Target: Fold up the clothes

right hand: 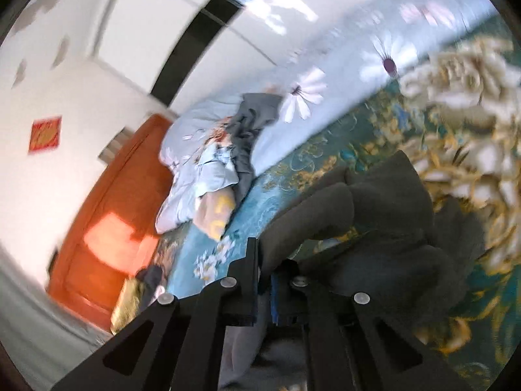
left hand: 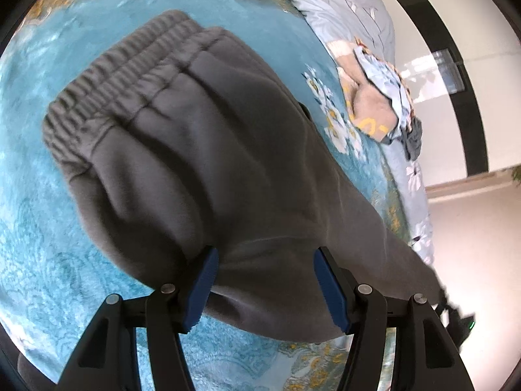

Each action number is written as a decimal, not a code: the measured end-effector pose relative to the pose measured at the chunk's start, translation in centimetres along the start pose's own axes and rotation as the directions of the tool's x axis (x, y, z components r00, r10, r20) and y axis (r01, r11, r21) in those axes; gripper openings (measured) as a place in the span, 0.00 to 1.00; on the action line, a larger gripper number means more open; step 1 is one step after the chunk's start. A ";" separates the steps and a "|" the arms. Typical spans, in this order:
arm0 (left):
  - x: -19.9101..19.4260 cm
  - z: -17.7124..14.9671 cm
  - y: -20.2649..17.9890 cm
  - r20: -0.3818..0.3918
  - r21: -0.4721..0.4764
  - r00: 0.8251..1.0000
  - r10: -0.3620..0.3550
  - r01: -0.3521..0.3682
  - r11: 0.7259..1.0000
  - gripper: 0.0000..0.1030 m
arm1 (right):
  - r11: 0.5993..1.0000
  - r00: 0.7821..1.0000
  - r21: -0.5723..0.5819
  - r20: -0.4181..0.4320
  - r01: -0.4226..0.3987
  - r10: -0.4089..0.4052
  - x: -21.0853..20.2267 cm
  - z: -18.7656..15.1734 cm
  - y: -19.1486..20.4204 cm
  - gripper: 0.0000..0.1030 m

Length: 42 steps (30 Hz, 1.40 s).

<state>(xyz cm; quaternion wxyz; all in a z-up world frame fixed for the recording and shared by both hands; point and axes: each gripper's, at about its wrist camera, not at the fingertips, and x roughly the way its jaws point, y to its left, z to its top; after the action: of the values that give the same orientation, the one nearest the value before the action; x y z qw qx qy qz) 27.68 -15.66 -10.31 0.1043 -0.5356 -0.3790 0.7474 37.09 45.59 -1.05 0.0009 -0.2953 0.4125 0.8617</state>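
Grey sweatpants (left hand: 202,150) lie on a teal floral bedspread (left hand: 29,202), elastic waistband at the upper left. My left gripper (left hand: 265,288) is open, its blue-padded fingers (left hand: 202,290) straddling a thick fold of the pants near the lower edge, not closed on it. In the blurred right wrist view, my right gripper (right hand: 265,280) is shut on a dark grey part of the same sweatpants (right hand: 387,215), which bunches to the right over the bedspread (right hand: 293,169).
A pale blue flowered quilt (left hand: 342,3) runs along the bed's far side, with a heap of clothes (left hand: 374,97) on it. The heap also shows in the right wrist view (right hand: 208,176). An orange wooden door (right hand: 110,215) and white wall stand beyond.
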 end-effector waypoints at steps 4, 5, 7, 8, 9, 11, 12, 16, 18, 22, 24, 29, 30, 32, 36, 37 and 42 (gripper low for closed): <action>-0.4 0.2 0.5 0.001 -0.012 1.000 -0.007 0.007 1.000 0.63 | 0.981 0.989 0.142 -0.086 0.129 -0.118 -0.1 -2.8 -6.2 0.05; -0.5 0.2 0.5 0.002 -0.010 1.000 -0.003 0.003 1.000 0.63 | 0.973 0.988 0.187 -0.106 0.134 -0.115 0.1 -3.5 -7.6 0.05; -0.7 0.3 0.6 0.005 -0.005 1.000 0.006 -0.006 1.000 0.63 | 0.968 0.984 0.198 -0.124 0.153 -0.130 0.2 -4.5 -8.6 0.05; -0.8 0.3 0.6 0.006 -0.006 1.000 0.008 -0.007 1.000 0.63 | 0.968 0.982 0.190 -0.132 0.162 -0.139 0.3 -4.7 -8.7 0.05; -0.8 0.3 0.7 0.008 -0.007 1.000 0.008 -0.008 1.000 0.63 | 0.969 0.979 0.179 -0.139 0.171 -0.147 0.4 -4.8 -8.7 0.06; -0.9 0.3 0.8 0.011 -0.009 1.000 0.008 -0.008 1.000 0.63 | 0.971 0.978 0.169 -0.148 0.170 -0.146 0.0 -4.6 -8.5 0.07; -0.9 0.3 0.9 0.012 -0.010 1.000 0.009 -0.009 1.000 0.63 | 0.972 0.979 0.166 -0.145 0.167 -0.144 -0.4 -4.5 -8.4 0.08; -1.0 0.2 1.1 0.016 -0.008 1.000 0.015 -0.015 1.000 0.63 | 0.971 0.987 0.190 -0.088 0.148 -0.133 -2.9 -3.7 -9.1 0.38; -0.9 0.2 0.8 0.020 -0.003 0.999 0.029 -0.029 1.000 0.63 | 0.963 0.991 0.236 -0.046 0.129 -0.122 -4.3 -3.2 -10.3 0.54; -0.5 -0.7 -1.3 0.022 0.054 0.998 0.057 -0.058 0.997 0.63 | 0.932 0.995 0.356 0.038 0.073 -0.093 -5.0 -2.0 -12.6 0.71; -0.1 -1.7 -3.4 0.010 0.105 1.000 0.028 -0.029 0.994 0.63 | 0.919 0.995 0.388 0.041 0.069 -0.092 -4.2 -1.3 -13.2 0.71; 3.5 -4.3 -10.9 -0.071 0.317 0.997 0.004 0.018 0.948 0.63 | 0.904 0.991 0.420 0.057 0.083 -0.117 -1.9 -0.4 -13.7 0.72; 4.5 -4.7 -12.0 -0.090 0.344 0.996 0.009 0.023 0.939 0.63 | 0.905 0.992 0.418 0.059 0.077 -0.112 -1.5 -0.3 -13.4 0.72; 6.6 -5.6 -13.9 -0.126 0.393 0.992 0.020 0.031 0.919 0.63 | 0.912 0.994 0.403 0.041 0.074 -0.099 -1.0 -0.2 -12.8 0.72; 9.9 -8.3 -14.0 -0.207 0.437 0.975 0.077 0.022 0.899 0.63 | 0.947 0.997 0.311 -0.021 0.081 -0.079 0.3 0.0 -11.1 0.73; 10.2 -8.8 -13.8 -0.205 0.451 0.975 0.090 0.013 0.892 0.63 | 0.947 0.997 0.310 -0.017 0.082 -0.081 0.4 0.1 -11.2 0.72; 10.2 -9.8 -13.3 -0.190 0.475 0.976 0.105 -0.002 0.880 0.63 | 0.932 0.995 0.349 -0.004 0.098 -0.103 0.8 0.9 -12.0 0.50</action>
<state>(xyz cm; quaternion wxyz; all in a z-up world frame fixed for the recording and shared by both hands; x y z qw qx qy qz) 28.87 3.74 -10.02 0.2502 -0.5803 -0.1577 0.7588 38.94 53.95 -9.52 0.1004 -0.3049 0.5429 0.7760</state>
